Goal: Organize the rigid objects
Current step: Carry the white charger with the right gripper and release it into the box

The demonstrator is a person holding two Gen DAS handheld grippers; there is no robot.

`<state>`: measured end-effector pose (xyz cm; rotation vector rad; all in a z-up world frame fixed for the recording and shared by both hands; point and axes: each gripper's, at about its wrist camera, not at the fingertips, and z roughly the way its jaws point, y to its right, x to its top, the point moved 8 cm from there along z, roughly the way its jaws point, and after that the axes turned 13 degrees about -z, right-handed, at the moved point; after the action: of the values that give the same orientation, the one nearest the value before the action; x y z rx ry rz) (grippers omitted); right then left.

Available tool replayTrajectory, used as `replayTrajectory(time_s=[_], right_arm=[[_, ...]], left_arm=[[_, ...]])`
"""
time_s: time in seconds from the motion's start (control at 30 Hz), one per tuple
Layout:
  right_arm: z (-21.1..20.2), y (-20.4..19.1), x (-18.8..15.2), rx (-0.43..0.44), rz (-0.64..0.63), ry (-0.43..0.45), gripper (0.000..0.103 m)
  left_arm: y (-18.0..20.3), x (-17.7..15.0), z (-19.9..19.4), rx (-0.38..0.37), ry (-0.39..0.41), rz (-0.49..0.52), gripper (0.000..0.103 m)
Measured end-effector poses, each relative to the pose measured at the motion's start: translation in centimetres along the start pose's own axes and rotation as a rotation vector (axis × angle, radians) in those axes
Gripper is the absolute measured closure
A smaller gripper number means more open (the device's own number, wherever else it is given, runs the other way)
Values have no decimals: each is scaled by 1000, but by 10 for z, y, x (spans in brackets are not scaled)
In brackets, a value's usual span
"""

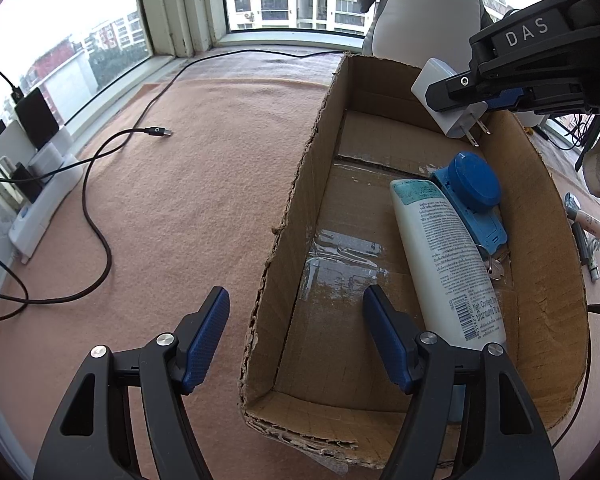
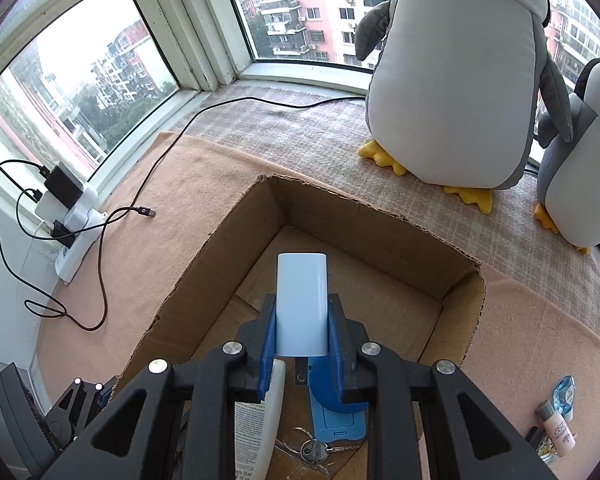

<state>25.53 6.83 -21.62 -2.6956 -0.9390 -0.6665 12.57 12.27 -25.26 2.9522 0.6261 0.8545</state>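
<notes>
Lying in box [image 1: 540, 312]: bottle [image 1: 446, 256], blue device [image 1: 474, 200], keys [image 2: 312, 449].

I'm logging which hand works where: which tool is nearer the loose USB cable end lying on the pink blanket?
Left. The left tool straddles the cardboard box wall nearest the USB cable end. The right tool is above the box's far side, holding the white charger.

— What are the two hand-held grippers doing?
— The right gripper [image 2: 302, 328] points steeply down, its blue pads [image 2: 269, 344] clamped on a white charger [image 2: 302, 304].
— And the other?
— The left gripper [image 1: 296, 336], angled downward too, holds its jaws apart, gripping nothing.
</notes>
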Motion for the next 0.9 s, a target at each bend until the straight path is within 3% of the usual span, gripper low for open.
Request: replayTrajectory(time_s=[0.2,0.3,0.37,0.9], right_arm=[[-1,-4,1,-10,-19,3,82],[-3,-4,2,-18,-28,9,69],[-5,-4,2,-30,-36,12,66],[-45,23,-26,-11,23,60,66]], left_arm=[[0,0,0,0,0,2,32],[0,0,0,1,1,1,32],[0,1,0,1,2,1,32],[-2,2,0,4,3,6,32]])
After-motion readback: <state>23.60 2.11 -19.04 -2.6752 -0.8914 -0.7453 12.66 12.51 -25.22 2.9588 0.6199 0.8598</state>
